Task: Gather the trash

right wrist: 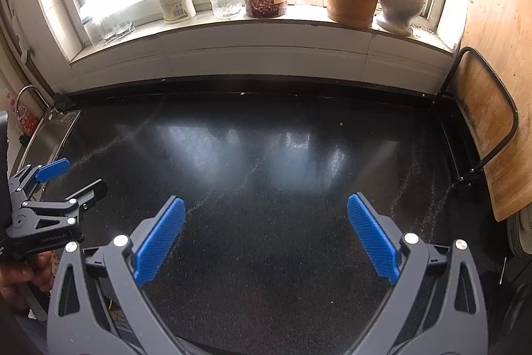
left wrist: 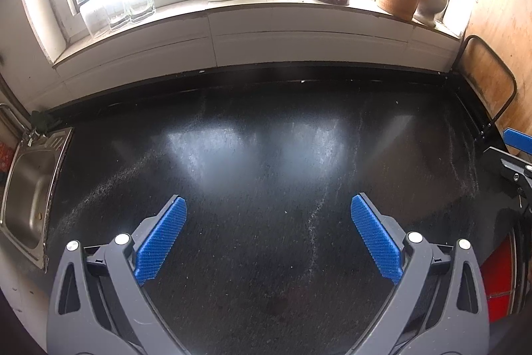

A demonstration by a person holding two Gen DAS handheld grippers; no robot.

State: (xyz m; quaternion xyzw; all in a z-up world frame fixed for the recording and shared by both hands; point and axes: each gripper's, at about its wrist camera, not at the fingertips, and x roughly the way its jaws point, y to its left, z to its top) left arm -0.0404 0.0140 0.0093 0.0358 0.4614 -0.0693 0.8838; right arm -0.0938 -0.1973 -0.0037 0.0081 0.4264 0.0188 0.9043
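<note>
My left view's edge cuts off a red round object (left wrist: 498, 281); the steel sink (left wrist: 26, 188) is cropped; window glare hides the outdoors.

Open worktop ahead, edges hemmed in

The dark worktop (right wrist: 266, 155) lies bare across its middle, with wide passage ahead of both spread tools. The sink (left wrist: 26, 195) bounds the left edge, a leaning wooden board (right wrist: 485, 135) the right, and the crowded windowsill (right wrist: 266, 22) stands behind, above the back edge.
</note>
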